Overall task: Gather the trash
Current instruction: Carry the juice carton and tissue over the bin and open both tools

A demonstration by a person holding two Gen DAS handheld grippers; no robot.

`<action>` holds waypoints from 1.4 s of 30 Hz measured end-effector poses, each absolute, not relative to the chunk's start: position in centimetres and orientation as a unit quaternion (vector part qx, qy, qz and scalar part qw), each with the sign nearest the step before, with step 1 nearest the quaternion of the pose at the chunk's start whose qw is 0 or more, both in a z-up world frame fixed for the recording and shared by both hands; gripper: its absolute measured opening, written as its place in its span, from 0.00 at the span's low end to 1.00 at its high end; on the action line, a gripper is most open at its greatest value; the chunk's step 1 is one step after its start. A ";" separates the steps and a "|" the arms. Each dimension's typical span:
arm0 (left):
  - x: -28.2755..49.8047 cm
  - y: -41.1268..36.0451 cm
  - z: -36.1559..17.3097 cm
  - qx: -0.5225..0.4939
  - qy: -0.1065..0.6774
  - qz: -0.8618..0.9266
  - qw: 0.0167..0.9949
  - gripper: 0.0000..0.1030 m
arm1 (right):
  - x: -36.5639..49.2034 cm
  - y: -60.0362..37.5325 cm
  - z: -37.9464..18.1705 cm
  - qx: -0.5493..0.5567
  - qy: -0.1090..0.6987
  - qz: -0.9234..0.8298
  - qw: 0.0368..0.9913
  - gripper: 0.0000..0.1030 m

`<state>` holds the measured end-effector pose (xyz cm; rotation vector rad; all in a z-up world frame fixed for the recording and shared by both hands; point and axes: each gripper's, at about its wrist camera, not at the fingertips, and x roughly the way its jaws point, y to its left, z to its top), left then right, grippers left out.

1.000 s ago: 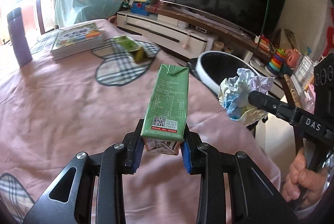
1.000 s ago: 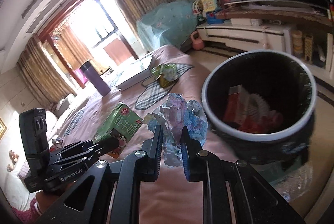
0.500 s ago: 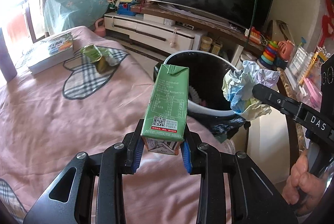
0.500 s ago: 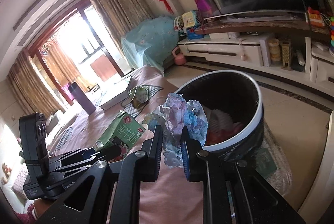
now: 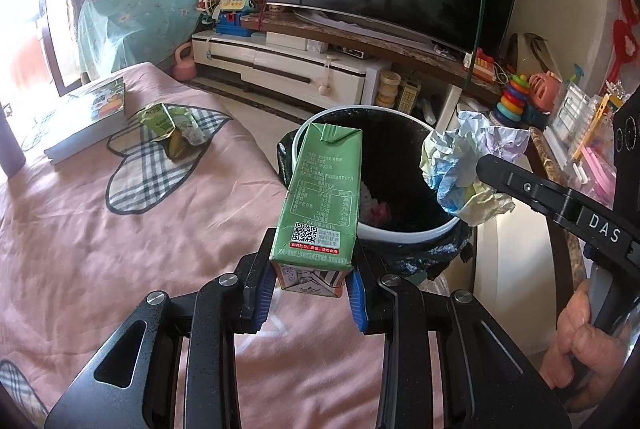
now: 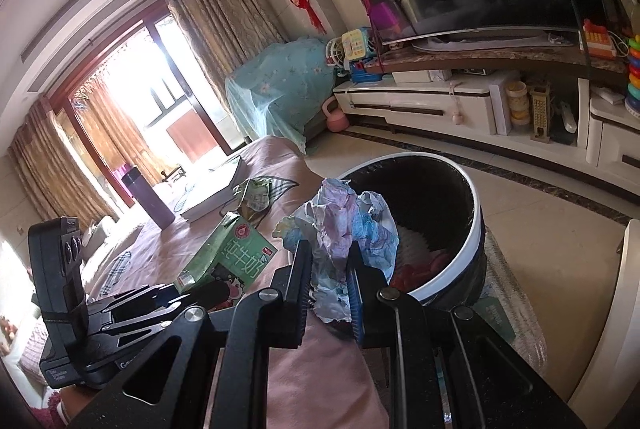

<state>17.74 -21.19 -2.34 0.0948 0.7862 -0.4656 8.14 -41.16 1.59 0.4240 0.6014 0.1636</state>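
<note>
Both hand-held grippers loaded, at the bin.
Left hand-held gripper (image 5: 310,291) clamps green carton (image 5: 322,195) by its base, upright; right hand-held gripper (image 6: 330,283) pinches paper wad (image 6: 344,225) beside bin (image 6: 478,229) rim; wrapper (image 5: 170,125) lies on the bed (image 5: 80,249).

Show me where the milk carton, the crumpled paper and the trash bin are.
milk carton (image 5: 322,189), left wrist view, on its green printed side.
crumpled paper (image 6: 344,225), right wrist view, on the wad's middle.
trash bin (image 5: 404,238), left wrist view, on its white near rim.
</note>
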 end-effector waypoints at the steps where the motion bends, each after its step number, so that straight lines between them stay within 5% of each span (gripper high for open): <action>1: 17.9 -21.4 -2.3 0.046 0.380 -0.225 0.896 0.29 | 8.2 -41.2 1.6 0.207 0.294 0.079 0.930 0.17; 42: 23.5 -26.7 -2.7 0.072 0.411 -0.241 0.876 0.29 | 14.6 -43.6 0.5 0.195 0.373 0.062 0.905 0.19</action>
